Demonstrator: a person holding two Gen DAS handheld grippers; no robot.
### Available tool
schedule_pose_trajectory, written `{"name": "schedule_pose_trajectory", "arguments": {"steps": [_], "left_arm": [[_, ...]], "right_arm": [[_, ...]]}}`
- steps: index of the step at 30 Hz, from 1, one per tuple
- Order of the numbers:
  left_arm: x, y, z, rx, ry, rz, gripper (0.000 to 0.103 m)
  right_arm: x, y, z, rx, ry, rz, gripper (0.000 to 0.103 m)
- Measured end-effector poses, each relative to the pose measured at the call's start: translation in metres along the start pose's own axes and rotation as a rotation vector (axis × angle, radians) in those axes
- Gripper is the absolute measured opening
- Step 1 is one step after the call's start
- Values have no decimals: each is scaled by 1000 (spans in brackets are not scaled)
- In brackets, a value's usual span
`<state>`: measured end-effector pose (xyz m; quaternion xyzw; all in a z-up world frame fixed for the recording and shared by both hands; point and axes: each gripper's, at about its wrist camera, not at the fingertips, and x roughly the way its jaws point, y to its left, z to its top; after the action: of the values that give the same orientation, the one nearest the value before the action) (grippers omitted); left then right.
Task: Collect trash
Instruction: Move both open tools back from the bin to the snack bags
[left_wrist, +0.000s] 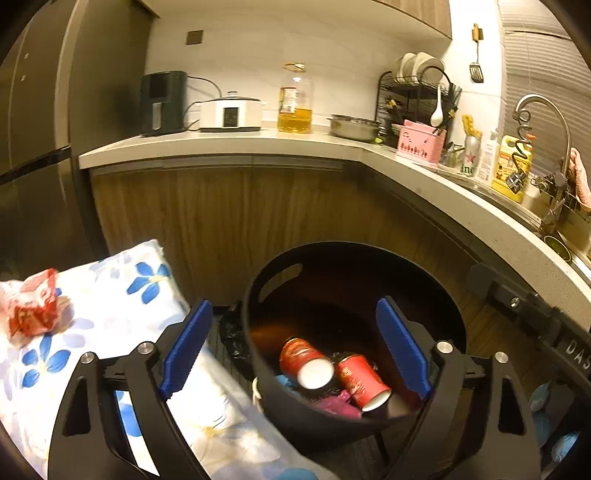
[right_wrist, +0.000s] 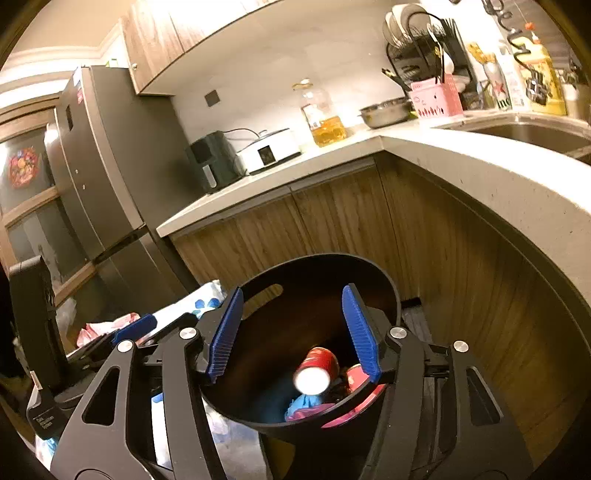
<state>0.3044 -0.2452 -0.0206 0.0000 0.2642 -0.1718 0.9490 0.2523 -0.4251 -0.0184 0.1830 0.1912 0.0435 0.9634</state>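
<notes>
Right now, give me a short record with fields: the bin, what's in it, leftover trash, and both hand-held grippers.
bin: round black plastic bin, on the floor by the wooden cabinets
contents: two red paper cups lying on their sides, blue and purple scraps
leftover trash: crumpled red wrapper on the floral blue-and-white cloth
left hand-held gripper: open, empty, above the bin
right hand-held gripper: open, empty, above the bin

Open bin mouth (left_wrist: 369, 251), cabinet front (left_wrist: 221, 214) just behind, countertop (left_wrist: 258, 144) overhead.
</notes>
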Motion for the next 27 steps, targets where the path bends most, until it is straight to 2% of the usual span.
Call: {"name": "schedule_pose_trajectory", "arguments": {"steps": [7,15,21,27], "left_arm": [[-38,44,-16,-92,-35,133,94],[-97,116,-40,-186,-88,365,94],[-134,171,-57,-223,-94,517,95],[-166,222,-64,-272,-114,608,96]], "right_arm": [[-7,34,-7,-60,-10,40,65],[-2,93,-24,-126,2,118,69],[11,144,-43,-177,33,182,69],[23,198,-57,-220,53,254,69]]}}
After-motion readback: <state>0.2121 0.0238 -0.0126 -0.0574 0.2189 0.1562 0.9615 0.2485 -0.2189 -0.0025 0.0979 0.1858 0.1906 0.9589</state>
